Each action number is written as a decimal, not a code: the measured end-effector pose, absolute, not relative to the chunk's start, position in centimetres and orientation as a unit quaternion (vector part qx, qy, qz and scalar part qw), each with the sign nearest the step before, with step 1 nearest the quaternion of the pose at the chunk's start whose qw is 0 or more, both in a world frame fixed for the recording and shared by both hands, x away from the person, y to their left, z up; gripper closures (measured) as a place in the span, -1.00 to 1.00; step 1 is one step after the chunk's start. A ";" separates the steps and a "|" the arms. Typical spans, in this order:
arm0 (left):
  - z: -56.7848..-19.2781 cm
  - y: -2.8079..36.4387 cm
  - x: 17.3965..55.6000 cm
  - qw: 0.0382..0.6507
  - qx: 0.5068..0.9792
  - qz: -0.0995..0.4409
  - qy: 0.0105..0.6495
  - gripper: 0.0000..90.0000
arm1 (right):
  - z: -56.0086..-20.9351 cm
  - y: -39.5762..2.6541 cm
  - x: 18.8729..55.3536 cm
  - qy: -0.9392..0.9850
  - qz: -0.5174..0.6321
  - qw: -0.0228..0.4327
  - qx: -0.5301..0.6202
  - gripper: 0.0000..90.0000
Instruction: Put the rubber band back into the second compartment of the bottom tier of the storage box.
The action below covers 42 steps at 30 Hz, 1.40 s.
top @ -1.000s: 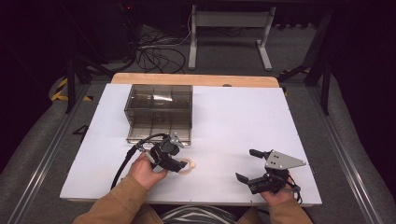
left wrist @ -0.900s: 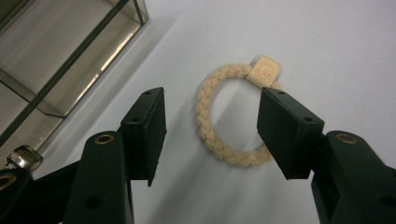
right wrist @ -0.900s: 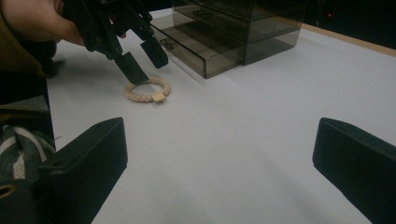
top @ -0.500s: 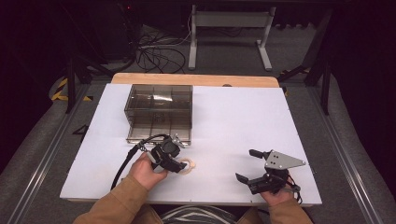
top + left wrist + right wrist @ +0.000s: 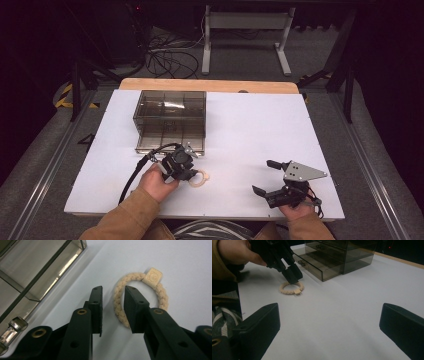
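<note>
A beige braided rope ring (image 5: 198, 178) with a small square tag lies flat on the white table (image 5: 260, 125), just in front of the drawer cabinet. My left gripper (image 5: 192, 175) points down at it. In the left gripper view the ring's (image 5: 160, 290) near strand runs between the jaws of the left gripper (image 5: 113, 290). The jaws have just been closing; a gap still shows beside one pad. In the right gripper view the left gripper (image 5: 294, 280) stands over the ring (image 5: 284, 291). My right gripper (image 5: 263, 176) rests open and empty at the front right.
A smoked clear drawer cabinet (image 5: 170, 115) stands at the back left, its bottom drawer (image 5: 170, 142) pulled out toward the left hand. The table's front edge lies close under both hands. A cable trails from the left gripper along the table.
</note>
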State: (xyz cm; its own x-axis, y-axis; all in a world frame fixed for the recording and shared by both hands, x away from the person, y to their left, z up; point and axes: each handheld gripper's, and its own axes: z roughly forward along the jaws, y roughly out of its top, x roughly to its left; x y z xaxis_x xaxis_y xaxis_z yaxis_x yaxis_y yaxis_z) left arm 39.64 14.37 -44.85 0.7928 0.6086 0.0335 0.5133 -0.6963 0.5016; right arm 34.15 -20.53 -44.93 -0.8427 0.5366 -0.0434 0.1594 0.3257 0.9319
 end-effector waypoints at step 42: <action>-42.8 15.0 38.4 0.303 0.898 0.119 0.296 0.88 | -44.9 -20.5 34.1 0.797 0.535 0.175 0.218 -0.91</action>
